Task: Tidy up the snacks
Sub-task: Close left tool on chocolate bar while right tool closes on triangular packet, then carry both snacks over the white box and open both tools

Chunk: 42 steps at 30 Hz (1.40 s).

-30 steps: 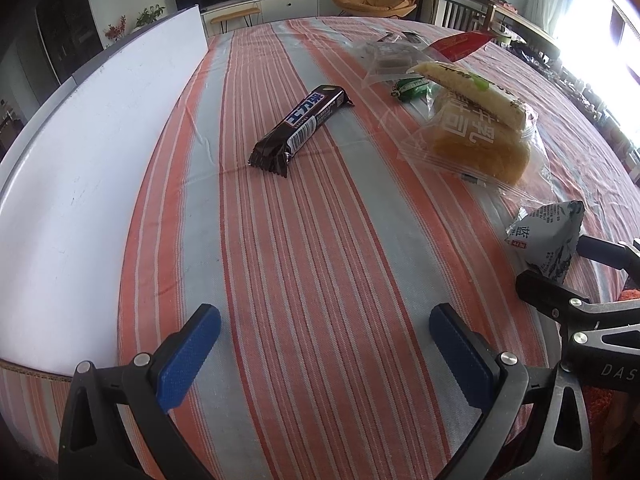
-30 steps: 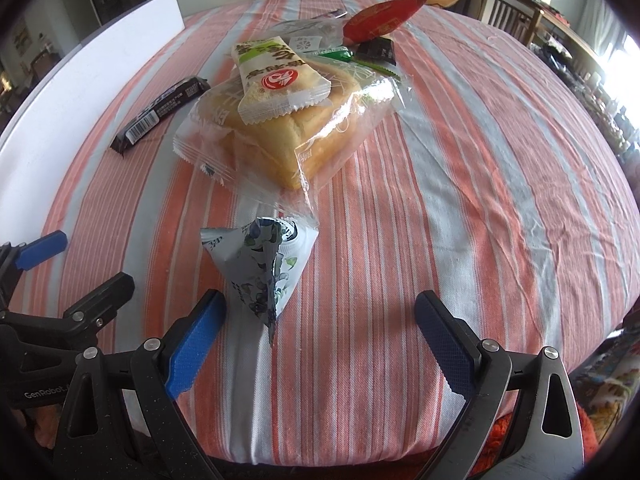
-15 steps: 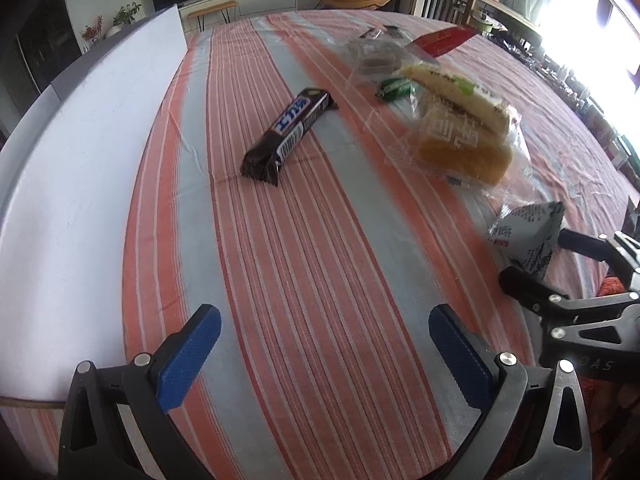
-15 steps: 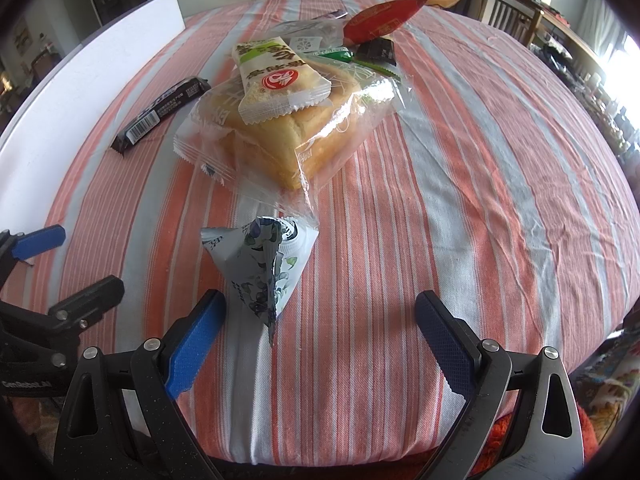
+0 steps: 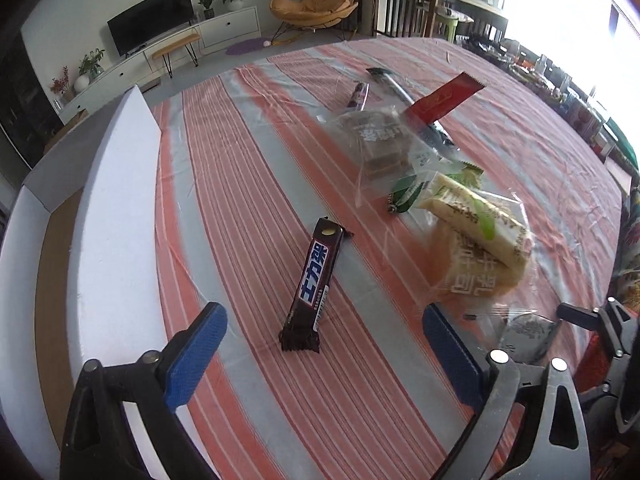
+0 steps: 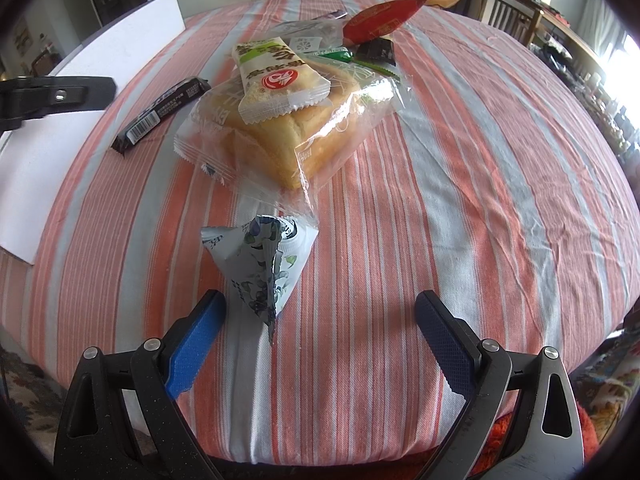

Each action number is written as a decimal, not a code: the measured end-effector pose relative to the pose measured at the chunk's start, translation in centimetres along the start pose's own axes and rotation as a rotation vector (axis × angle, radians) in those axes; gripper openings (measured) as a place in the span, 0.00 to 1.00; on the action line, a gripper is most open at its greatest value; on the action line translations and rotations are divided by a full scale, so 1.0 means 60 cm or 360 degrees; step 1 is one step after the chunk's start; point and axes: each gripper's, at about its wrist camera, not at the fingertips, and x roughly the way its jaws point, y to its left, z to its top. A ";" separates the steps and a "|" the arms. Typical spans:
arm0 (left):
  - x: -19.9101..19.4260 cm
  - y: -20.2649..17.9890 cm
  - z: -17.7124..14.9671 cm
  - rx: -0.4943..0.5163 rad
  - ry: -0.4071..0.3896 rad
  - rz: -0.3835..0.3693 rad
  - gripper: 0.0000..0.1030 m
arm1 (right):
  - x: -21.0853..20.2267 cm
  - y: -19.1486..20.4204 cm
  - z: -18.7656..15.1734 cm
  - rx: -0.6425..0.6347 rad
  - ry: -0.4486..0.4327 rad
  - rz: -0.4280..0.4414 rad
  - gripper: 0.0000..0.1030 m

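Observation:
A dark chocolate bar [image 5: 315, 280] lies on the striped tablecloth, its near end just ahead of my open left gripper [image 5: 320, 354]; it also shows in the right wrist view [image 6: 162, 114]. A pile of snacks lies to the right: a bagged bread [image 6: 280, 132] with a green-and-white bar [image 6: 276, 76] on top, a red packet [image 6: 380, 20] and a clear bag of brown cakes [image 5: 378, 144]. A grey triangular packet [image 6: 262, 264] lies just ahead of my open, empty right gripper [image 6: 318, 338], near its left finger.
A white foam board [image 5: 116, 216] runs along the table's left side, with a brown surface [image 5: 52, 272] behind it. The left gripper's arm [image 6: 52, 96] shows at the left of the right wrist view. The table's near edge [image 6: 320, 456] lies below the right gripper.
My left gripper has moved forward toward the chocolate bar, which now lies close in front of its open fingers. The right gripper and the snacks have not moved.

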 end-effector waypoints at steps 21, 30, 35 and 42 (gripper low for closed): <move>-0.034 0.051 -0.066 -0.0358 -0.0170 -0.0261 0.16 | -0.003 -0.001 0.028 0.0124 -0.0113 0.0334 0.50; -0.186 0.095 -0.102 -0.0492 -0.0421 -0.0439 0.16 | -0.054 -0.041 0.011 0.0353 -0.0114 0.0559 0.29; -0.252 0.163 -0.099 -0.0551 -0.0539 -0.0344 0.16 | -0.126 -0.018 0.044 0.0341 -0.0264 0.0689 0.29; -0.267 0.303 -0.131 -0.0692 -0.0511 0.0013 0.16 | -0.218 0.127 0.149 0.0056 -0.0410 0.0945 0.29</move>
